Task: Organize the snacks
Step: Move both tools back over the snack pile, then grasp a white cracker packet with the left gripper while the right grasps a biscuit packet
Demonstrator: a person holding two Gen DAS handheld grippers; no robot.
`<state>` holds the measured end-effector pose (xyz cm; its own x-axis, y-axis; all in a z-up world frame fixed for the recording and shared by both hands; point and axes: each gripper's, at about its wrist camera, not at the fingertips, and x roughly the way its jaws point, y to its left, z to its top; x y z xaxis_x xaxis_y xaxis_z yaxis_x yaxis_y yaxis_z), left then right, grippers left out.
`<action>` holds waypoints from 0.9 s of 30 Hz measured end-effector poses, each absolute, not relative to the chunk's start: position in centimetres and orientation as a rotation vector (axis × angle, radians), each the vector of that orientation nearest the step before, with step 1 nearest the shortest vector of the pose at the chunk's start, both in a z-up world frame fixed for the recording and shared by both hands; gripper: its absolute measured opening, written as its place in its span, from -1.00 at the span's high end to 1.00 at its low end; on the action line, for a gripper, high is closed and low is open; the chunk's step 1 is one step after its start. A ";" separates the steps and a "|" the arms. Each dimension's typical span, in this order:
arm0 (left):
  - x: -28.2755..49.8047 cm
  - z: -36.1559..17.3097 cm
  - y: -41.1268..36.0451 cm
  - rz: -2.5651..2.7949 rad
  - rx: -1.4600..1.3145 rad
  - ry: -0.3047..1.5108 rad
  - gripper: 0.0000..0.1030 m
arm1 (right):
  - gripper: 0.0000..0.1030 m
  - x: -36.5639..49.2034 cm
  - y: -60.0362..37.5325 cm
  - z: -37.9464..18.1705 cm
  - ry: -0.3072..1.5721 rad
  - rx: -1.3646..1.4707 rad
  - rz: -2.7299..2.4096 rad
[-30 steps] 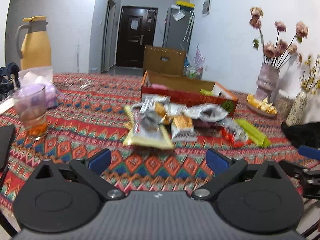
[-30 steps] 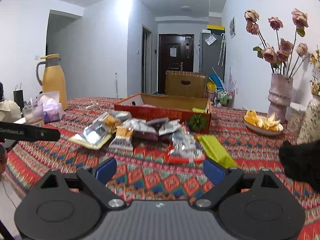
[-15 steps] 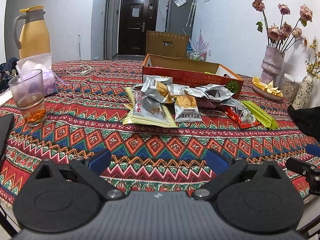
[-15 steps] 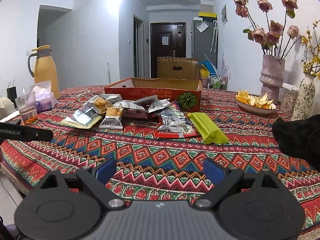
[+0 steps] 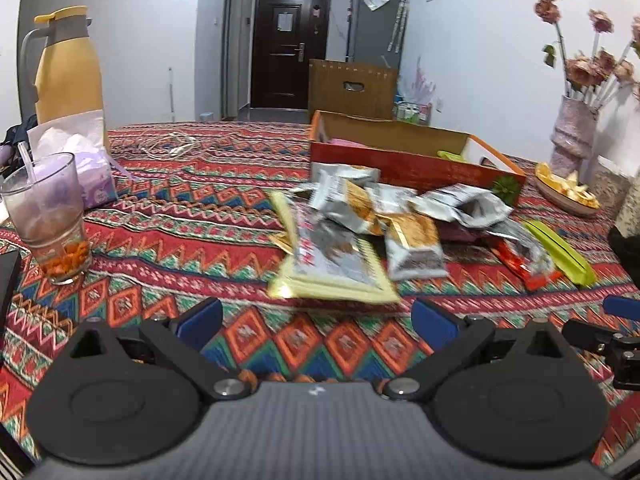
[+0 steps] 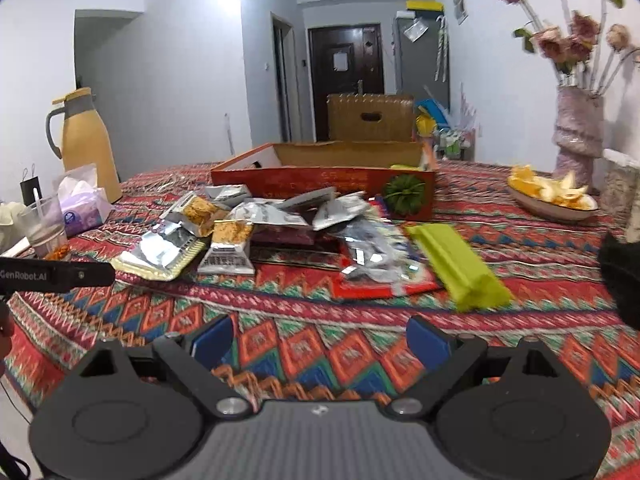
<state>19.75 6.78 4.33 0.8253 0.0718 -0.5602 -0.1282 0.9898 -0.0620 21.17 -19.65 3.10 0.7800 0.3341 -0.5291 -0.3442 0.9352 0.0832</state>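
foil snack packets (image 5: 360, 232) lie heaped mid-bench before the red box (image 6: 320, 178), awaiting sorting; left gripper (image 5: 316, 322) and right gripper (image 6: 320, 338) both gape empty.

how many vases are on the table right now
2. A tall pink vase holding dried roses stands at the far right, behind the dish of orange peels. A second speckled vase shows only partly at the right edge, nearer the camera. Others may lie out of view.

Probably "GenRobot.AI" on left tongs (image 6: 56, 275)
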 end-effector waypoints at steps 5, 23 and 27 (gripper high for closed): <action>21.6 4.3 9.7 0.141 -0.112 0.579 -0.99 | -0.75 25.4 -15.0 2.7 0.626 -0.026 0.455; 27.4 4.9 11.0 0.095 -0.063 0.542 -0.98 | 0.22 33.8 -7.8 1.1 0.671 0.001 0.448; 29.3 5.1 7.8 0.035 0.002 0.524 -0.94 | 0.22 32.5 -10.7 1.8 0.644 0.004 0.416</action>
<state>29.33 7.81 5.07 0.8653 0.0338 -0.5001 -0.0328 0.9994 0.0108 32.54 -10.68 1.76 0.7201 0.3780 -0.5819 -0.3755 0.9175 0.1313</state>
